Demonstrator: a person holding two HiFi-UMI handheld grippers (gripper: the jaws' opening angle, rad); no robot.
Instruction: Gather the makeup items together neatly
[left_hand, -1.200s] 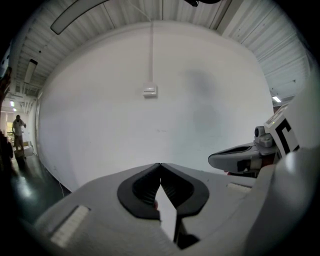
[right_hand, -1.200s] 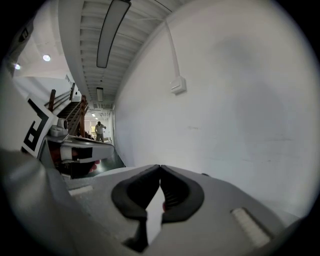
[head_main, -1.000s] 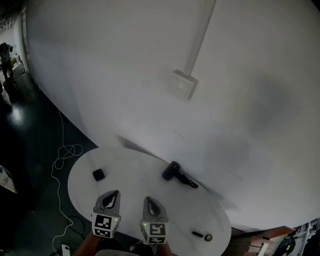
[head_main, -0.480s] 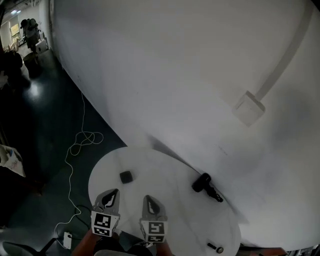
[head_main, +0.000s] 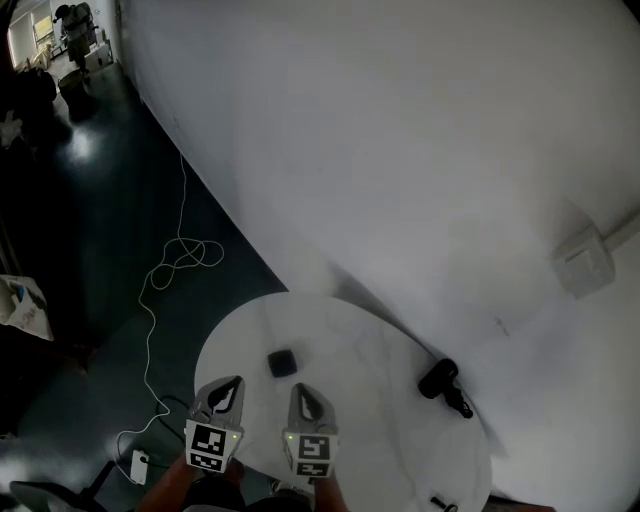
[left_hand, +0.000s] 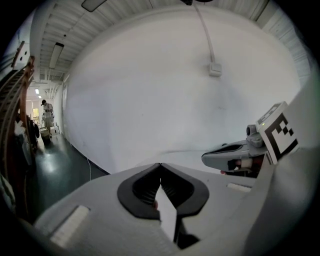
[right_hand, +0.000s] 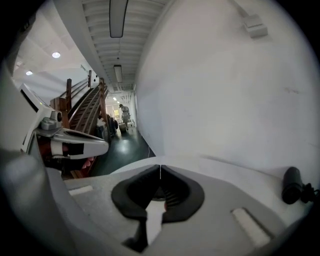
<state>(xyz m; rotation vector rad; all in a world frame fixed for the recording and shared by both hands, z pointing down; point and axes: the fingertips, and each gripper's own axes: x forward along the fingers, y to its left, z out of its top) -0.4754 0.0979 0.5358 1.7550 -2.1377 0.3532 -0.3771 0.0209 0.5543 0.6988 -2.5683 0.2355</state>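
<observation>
On the round white table (head_main: 350, 335), a small black square case (head_main: 282, 363) lies just beyond my two grippers, between their tips. A black cylindrical item with a thin dark tail (head_main: 440, 380) lies at the table's right side near the wall, and it also shows in the right gripper view as a black cylinder (right_hand: 292, 185). Another small dark item (head_main: 440, 503) sits at the table's bottom right edge. My left gripper (head_main: 232, 381) (left_hand: 160, 165) and right gripper (head_main: 297, 388) (right_hand: 160, 166) hover side by side over the near edge, both shut and holding nothing.
A curved white wall with a wall box (head_main: 585, 262) rises just behind the table. A white cable (head_main: 170, 265) runs over the dark floor at left to a plug (head_main: 138, 465). People stand far down the corridor (head_main: 75, 25).
Both grippers have shifted left along the table's near edge. In the head view, the black square case now lies right ahead of them, and the cylinder and the small item have slid to the right.
</observation>
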